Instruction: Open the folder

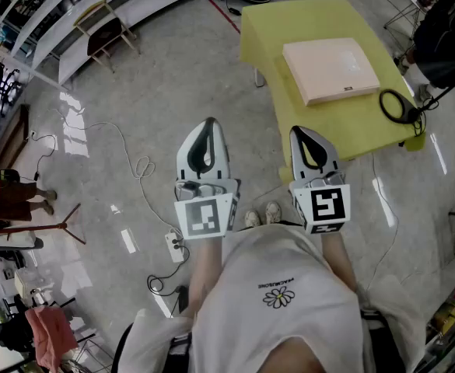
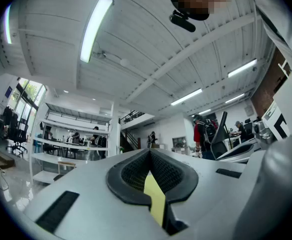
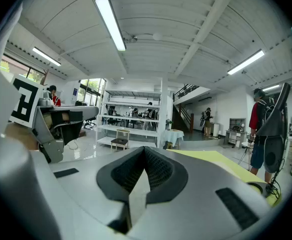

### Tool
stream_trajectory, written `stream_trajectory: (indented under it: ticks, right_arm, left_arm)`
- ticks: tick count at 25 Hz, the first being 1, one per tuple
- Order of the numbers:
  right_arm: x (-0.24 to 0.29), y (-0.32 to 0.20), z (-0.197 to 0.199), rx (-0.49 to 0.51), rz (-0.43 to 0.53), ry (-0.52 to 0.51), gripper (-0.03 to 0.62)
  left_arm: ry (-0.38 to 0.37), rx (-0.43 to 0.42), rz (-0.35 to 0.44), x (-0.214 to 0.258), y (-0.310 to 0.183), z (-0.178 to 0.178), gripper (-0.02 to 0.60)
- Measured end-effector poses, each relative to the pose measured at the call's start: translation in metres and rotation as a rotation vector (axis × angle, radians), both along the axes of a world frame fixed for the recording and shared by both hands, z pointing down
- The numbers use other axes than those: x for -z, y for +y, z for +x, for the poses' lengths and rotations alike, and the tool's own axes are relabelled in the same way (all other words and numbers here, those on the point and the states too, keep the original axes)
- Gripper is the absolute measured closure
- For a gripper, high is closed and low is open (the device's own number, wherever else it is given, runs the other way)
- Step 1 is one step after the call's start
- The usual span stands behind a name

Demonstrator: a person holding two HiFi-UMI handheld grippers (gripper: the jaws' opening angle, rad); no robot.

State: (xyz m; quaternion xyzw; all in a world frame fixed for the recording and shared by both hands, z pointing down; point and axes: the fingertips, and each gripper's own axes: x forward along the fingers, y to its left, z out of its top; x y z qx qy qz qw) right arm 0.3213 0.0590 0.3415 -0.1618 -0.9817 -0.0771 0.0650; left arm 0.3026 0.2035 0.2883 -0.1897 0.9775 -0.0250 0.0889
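A closed pale pink folder (image 1: 330, 68) lies flat on the yellow table (image 1: 289, 22) at the upper right of the head view. Both grippers hang over the floor short of the table, and neither touches it. My left gripper (image 1: 209, 123) is shut with nothing in it, well left of the table. My right gripper (image 1: 297, 130) is also shut and empty, with its tip near the table's near corner. In the left gripper view the left gripper (image 2: 149, 151) points out into the room. In the right gripper view the right gripper (image 3: 145, 149) has its tips together, and the table's yellow top (image 3: 220, 160) shows beyond them to the right.
A coiled black cable (image 1: 398, 106) lies on the table's right edge. A power strip (image 1: 173, 247) and loose white cords lie on the floor to the left. A wooden chair (image 1: 103, 29) stands by a long white shelf at the far left. A person (image 3: 263, 134) stands beyond the table.
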Motion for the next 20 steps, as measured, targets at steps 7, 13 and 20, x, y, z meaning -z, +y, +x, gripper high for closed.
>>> stream_trajectory:
  ticks: [7,13,20]
  right_arm:
    - [0.002,-0.004,-0.004,0.012,0.001,-0.004,0.582]
    - [0.004,-0.014,-0.015,0.042,-0.021,-0.021,0.582]
    - [-0.008,-0.027,-0.034,0.092,-0.079,-0.008,0.582]
  left_arm:
    - [-0.007,-0.004,0.004,0.002,-0.012,-0.006,0.568]
    - [-0.001,0.027,0.006,0.0,-0.022,-0.016,0.566]
    - [0.003,0.095,-0.001,-0.008,-0.021,-0.03,0.567]
